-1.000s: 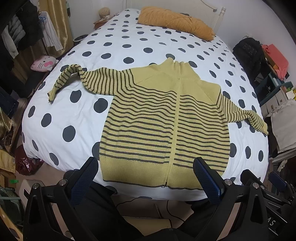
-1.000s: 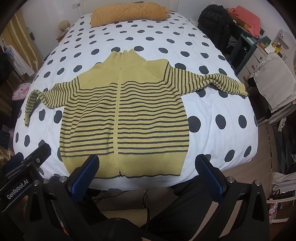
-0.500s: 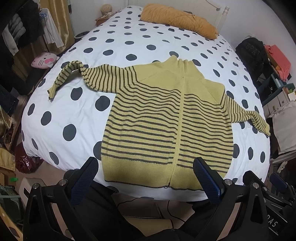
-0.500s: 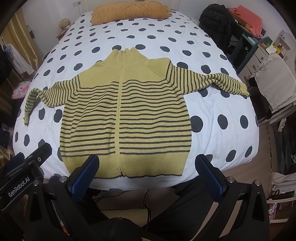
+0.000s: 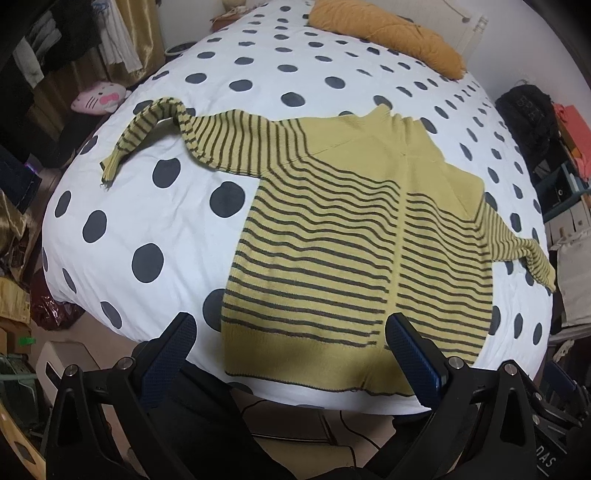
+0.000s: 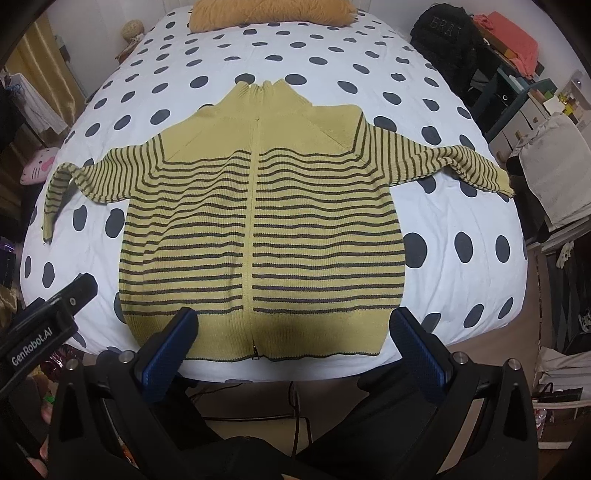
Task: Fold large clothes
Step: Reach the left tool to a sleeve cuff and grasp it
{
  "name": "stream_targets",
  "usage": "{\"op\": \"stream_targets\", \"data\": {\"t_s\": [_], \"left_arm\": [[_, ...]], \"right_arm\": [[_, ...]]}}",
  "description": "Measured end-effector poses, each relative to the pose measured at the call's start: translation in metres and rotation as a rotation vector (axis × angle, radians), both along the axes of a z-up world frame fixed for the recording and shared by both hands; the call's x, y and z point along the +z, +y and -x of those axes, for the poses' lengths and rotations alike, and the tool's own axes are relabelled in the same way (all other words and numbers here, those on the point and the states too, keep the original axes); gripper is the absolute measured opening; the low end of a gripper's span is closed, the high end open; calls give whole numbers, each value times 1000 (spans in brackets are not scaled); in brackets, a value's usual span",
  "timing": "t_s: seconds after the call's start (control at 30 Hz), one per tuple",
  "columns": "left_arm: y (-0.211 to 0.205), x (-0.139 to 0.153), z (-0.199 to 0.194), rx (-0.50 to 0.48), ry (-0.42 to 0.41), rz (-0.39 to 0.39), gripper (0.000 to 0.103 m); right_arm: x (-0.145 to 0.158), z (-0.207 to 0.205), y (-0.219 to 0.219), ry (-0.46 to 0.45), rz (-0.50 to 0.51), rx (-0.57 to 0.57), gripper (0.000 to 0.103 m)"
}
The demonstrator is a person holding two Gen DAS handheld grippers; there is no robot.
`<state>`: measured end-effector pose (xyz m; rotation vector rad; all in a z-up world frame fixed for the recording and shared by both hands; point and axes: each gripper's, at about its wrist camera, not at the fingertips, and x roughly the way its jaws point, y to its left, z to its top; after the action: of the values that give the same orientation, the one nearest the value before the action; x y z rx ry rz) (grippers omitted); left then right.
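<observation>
Left wrist view: left gripper (image 5: 291, 354) spread wide over near hem of striped yellow sweater (image 5: 343, 236), flat on polka-dot bed (image 5: 155, 206); right wrist view: right gripper (image 6: 295, 350) spread likewise, sweater (image 6: 258, 221) centred, sleeves out.

Home bedroom, polka-dot bed (image 6: 461, 192), pillow (image 6: 271, 14)

Yellow striped zip cardigan (image 6: 258, 229) lies flat, front up, zipped, sleeves spread, hem nearest
</observation>
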<state>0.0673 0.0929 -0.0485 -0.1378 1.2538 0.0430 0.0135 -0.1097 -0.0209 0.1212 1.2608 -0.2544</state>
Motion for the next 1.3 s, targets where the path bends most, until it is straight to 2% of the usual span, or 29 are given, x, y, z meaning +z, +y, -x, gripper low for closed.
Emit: {"op": "stream_targets", "data": {"t_s": [0.17, 0.27, 0.4, 0.5, 0.6, 0.67, 0.77, 0.8, 0.83, 0.9, 0.97, 1.03, 1.07, 1.1, 1.13, 1.17, 1.2, 1.23, 1.3], "left_arm": [[19, -16, -21, 30, 16, 6, 102], [44, -31, -43, 58, 17, 73, 102], [121, -61, -95, 243, -56, 198, 102], [192, -88, -137, 371, -97, 371, 102], [267, -114, -157, 569, -179, 554, 102], [299, -124, -164, 662, -205, 575, 100], [330, -136, -176, 729, -212, 591, 79], [336, -139, -180, 730, -217, 613, 62], [341, -145, -185, 734, -217, 633, 54], [346, -155, -185, 788, -221, 668, 54], [356, -168, -181, 901, -236, 757, 54], [365, -173, -172, 996, -279, 807, 63], [366, -170, -165, 1046, -310, 797, 66], [366, -166, -163, 1067, -331, 766, 77], [368, -161, -162, 1069, -364, 734, 81], [371, -157, -160, 1088, -390, 731, 81], [374, -156, -159, 1108, -411, 765, 87], [377, -158, -165, 1103, -403, 792, 92], [379, -167, -181, 1077, -328, 805, 92]], "right_arm": [[-15, -16, 10, 38, 5, 20, 103], [-24, -25, 14, 57, 8, 27, 103], [-39, -35, 18, 97, 13, 34, 103], [-52, -41, 23, 134, 12, 40, 103], [-64, -49, 30, 170, 16, 54, 103], [-70, -54, 34, 187, 21, 67, 103], [-80, -62, 41, 211, 19, 84, 103], [-83, -64, 44, 218, 20, 92, 103], [-87, -67, 48, 225, 20, 102, 103], [-92, -71, 53, 237, 18, 119, 103], [-96, -74, 60, 244, 17, 139, 103], [-97, -76, 64, 245, 19, 155, 103], [-98, -76, 66, 246, 22, 162, 103], [-98, -77, 66, 248, 25, 163, 103], [-99, -77, 66, 251, 25, 162, 103], [-100, -77, 65, 253, 23, 159, 103], [-101, -77, 63, 257, 23, 155, 103], [-101, -77, 62, 258, 23, 152, 103], [-103, -78, 57, 260, 19, 141, 103]]}}
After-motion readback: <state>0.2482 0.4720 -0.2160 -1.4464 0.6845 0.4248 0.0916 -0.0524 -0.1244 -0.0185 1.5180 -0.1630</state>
